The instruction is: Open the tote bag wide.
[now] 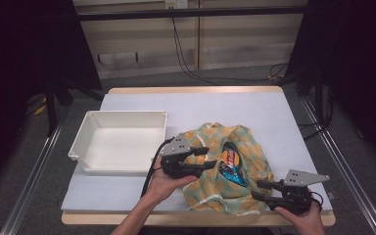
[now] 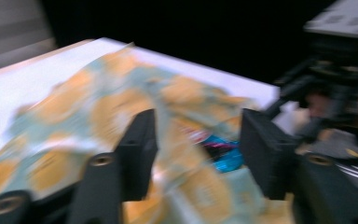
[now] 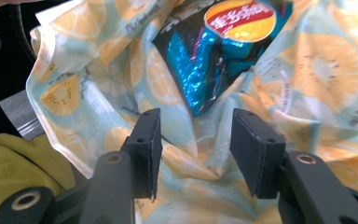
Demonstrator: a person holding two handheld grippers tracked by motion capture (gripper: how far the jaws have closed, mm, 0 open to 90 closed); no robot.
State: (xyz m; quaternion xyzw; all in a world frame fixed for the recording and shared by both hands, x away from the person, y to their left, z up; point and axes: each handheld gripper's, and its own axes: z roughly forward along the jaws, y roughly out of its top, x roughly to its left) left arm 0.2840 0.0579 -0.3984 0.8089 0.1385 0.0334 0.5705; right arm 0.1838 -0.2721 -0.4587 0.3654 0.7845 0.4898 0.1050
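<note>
A pale teal cloth printed with orange slices (image 1: 245, 142) lies bunched on the white table, nearer the front right. Its folds part around a blue snack bag with a red and yellow logo (image 1: 231, 164). My left gripper (image 1: 206, 158) is at the cloth's left edge, jaws apart. In the blurred left gripper view the cloth (image 2: 98, 102) and the bag (image 2: 223, 156) lie between and beyond the jaws. My right gripper (image 1: 257, 190) is at the cloth's front right edge. It stands open (image 3: 193, 135) just above the fabric (image 3: 317, 70), and the bag (image 3: 214, 51) lies ahead of it.
An empty white tray (image 1: 122, 117) stands on the left half of the table top (image 1: 200, 105). The cloth reaches close to the table's front edge. Cables run across the floor behind the table. A yellow-green sleeve (image 3: 18, 158) shows at the lower left of the right gripper view.
</note>
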